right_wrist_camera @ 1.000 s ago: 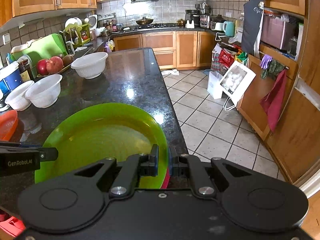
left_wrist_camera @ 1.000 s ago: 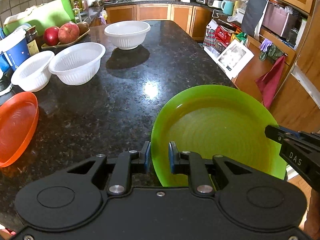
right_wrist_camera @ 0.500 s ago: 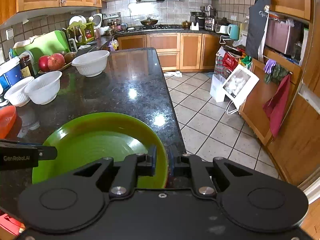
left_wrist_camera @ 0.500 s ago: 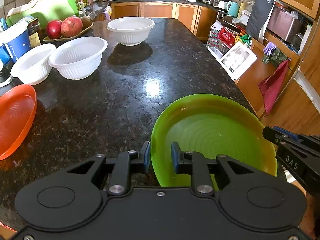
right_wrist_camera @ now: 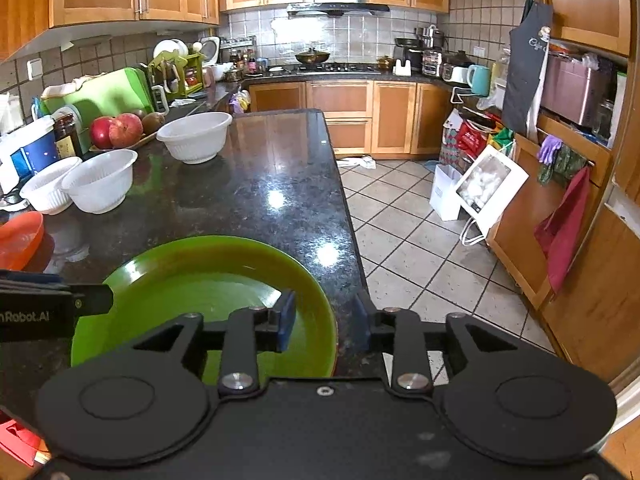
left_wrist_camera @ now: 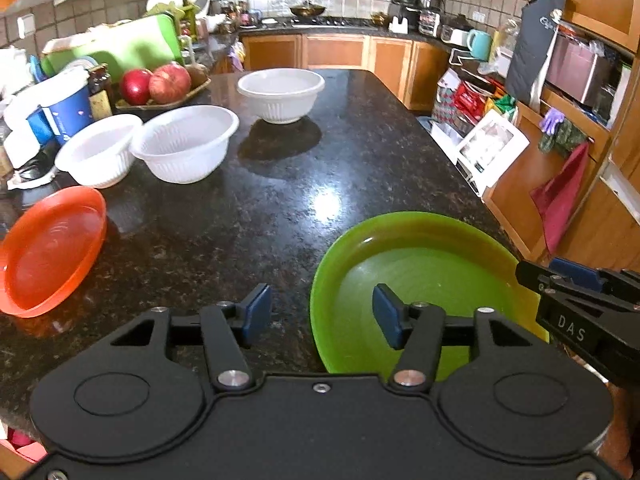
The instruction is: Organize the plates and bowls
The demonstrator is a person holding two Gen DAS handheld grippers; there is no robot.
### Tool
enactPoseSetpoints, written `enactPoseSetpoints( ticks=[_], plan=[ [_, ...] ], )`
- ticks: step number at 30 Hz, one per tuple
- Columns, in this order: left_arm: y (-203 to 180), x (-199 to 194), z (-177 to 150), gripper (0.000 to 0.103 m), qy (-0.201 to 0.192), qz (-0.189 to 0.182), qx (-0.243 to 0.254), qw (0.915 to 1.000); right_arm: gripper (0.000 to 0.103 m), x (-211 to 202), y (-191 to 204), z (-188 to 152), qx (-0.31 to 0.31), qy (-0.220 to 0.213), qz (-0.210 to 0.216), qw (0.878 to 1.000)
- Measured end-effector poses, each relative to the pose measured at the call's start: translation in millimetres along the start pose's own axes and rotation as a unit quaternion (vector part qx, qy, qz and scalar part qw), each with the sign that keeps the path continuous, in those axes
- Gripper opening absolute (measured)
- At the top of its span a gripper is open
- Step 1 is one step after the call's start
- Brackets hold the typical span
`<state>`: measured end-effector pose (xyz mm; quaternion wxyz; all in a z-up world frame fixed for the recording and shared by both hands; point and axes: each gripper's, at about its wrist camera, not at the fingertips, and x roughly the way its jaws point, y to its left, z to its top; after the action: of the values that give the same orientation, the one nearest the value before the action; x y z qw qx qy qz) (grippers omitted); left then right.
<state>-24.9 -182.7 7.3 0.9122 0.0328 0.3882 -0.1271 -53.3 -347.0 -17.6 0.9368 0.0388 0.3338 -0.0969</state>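
A green plate [left_wrist_camera: 424, 272] lies on the dark granite counter [left_wrist_camera: 248, 216] near its front right edge; it also shows in the right wrist view [right_wrist_camera: 200, 292]. My left gripper [left_wrist_camera: 320, 316] is open, its jaws astride the plate's left rim. My right gripper [right_wrist_camera: 324, 324] is open astride the plate's right rim. A red edge peeks from under the green plate. An orange plate [left_wrist_camera: 48, 252] lies at the left. Three white bowls stand behind: one far [left_wrist_camera: 280, 94], two side by side [left_wrist_camera: 186, 142] [left_wrist_camera: 98, 154].
A tray of apples [left_wrist_camera: 156, 84], a blue-and-white tub [left_wrist_camera: 60, 108] and a green cutting board [left_wrist_camera: 116, 50] crowd the counter's left side. The counter's right edge [right_wrist_camera: 348, 216] drops to a tiled floor [right_wrist_camera: 416, 256] with bags and cabinets beyond.
Both grippers were shut on the green plate's rim and have opened. The plate has come down to rest on the counter.
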Motion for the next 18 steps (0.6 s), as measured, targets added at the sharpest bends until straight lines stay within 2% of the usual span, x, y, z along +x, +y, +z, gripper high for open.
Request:
enactPoseSetpoints(
  ticks=[3,9,18],
  plan=[
    [1.8,-2.9,-2.1,0.063,-0.004,0.009,-0.010,0.9999,0.042,0.9,0.0,0.1,0.001,-0.002,0.016,1.000],
    [11.2,-8.8,-7.9,0.064,-0.013,0.032,-0.037,0.9987,0.045,1.1,1.9,0.3,-0.002,-0.011,0.040,0.999],
    [39.5,-22.1,-13.7,0.068,-0.031,0.080,-0.087,0.9925,0.058,-7.1,7.3,2.1,0.005,-0.045,0.076,0.996]
  ],
)
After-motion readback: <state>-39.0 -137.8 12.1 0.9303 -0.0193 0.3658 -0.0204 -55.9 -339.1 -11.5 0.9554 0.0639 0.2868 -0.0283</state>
